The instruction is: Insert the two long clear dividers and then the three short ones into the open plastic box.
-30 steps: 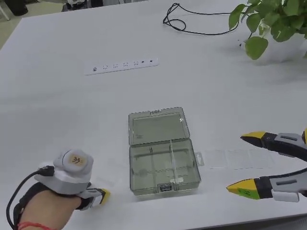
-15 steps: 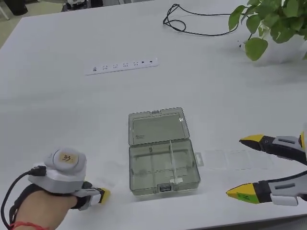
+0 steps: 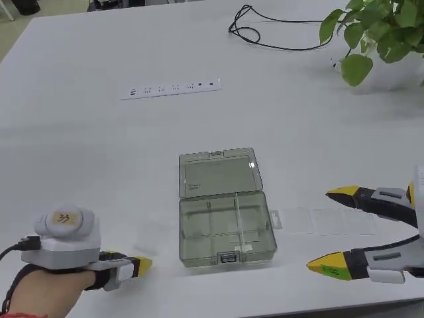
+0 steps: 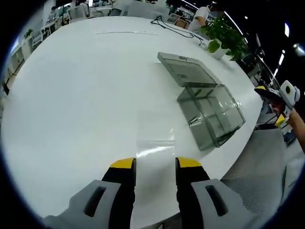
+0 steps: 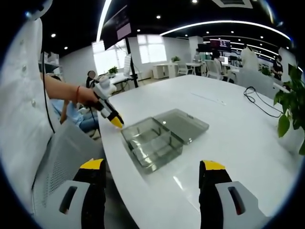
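Note:
The open clear plastic box [image 3: 226,233] sits mid-table with its lid [image 3: 218,173] laid back; clear partitions stand inside it. Short clear dividers [image 3: 324,220] lie flat just right of the box. My right gripper [image 3: 334,230] hovers near them, jaws wide open and empty. The right gripper view has the box [image 5: 151,143] ahead between its fingertips [image 5: 91,165]. My left gripper [image 3: 140,265] rests low at the box's front left. In the left gripper view, the left gripper [image 4: 156,163] has a narrow gap and a clear divider [image 4: 155,137] lies flat just ahead, with the box [image 4: 209,112] beyond.
A white power strip [image 3: 171,88] lies further back, with a black cable [image 3: 265,33] and a potted plant [image 3: 377,33] at the far right. The table's near edge runs just below both grippers. A mesh chair [image 5: 62,157] stands by that edge.
The left hand has swung lower and to the left while its yellow tip stays near the same spot. The right gripper has barely shifted and stays wide open.

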Action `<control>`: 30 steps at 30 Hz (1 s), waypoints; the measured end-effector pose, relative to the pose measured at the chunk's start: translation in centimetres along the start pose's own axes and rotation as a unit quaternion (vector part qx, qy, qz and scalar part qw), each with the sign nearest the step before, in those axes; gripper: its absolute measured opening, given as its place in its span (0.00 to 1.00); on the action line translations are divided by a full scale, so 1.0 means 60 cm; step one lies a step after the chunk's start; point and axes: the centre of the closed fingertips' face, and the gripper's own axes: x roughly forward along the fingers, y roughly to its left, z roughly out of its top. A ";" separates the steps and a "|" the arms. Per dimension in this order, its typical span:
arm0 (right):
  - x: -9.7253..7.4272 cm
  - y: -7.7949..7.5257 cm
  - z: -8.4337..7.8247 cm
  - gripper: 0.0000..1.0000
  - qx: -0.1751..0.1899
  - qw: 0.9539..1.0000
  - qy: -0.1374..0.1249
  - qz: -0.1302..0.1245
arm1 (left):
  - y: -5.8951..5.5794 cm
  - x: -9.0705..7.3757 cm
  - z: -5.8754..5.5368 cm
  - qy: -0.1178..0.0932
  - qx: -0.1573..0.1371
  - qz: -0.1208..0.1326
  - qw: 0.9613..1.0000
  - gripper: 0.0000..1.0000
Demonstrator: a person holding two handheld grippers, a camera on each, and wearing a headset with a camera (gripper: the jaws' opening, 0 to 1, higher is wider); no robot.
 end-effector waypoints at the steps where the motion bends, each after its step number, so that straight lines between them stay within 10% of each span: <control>1: 0.001 0.001 0.001 0.81 0.000 1.000 0.001 0.001 | -0.001 -0.001 0.000 -0.004 -0.004 -0.002 1.000 0.31; 15: 0.016 0.015 0.054 0.78 0.021 1.000 -0.007 0.006 | -0.050 -0.053 0.065 -0.117 -0.081 -0.084 0.986 0.31; 30: 0.053 0.048 0.165 0.62 0.065 0.996 -0.053 0.001 | -0.133 -0.104 0.149 -0.195 -0.031 -0.149 0.969 0.31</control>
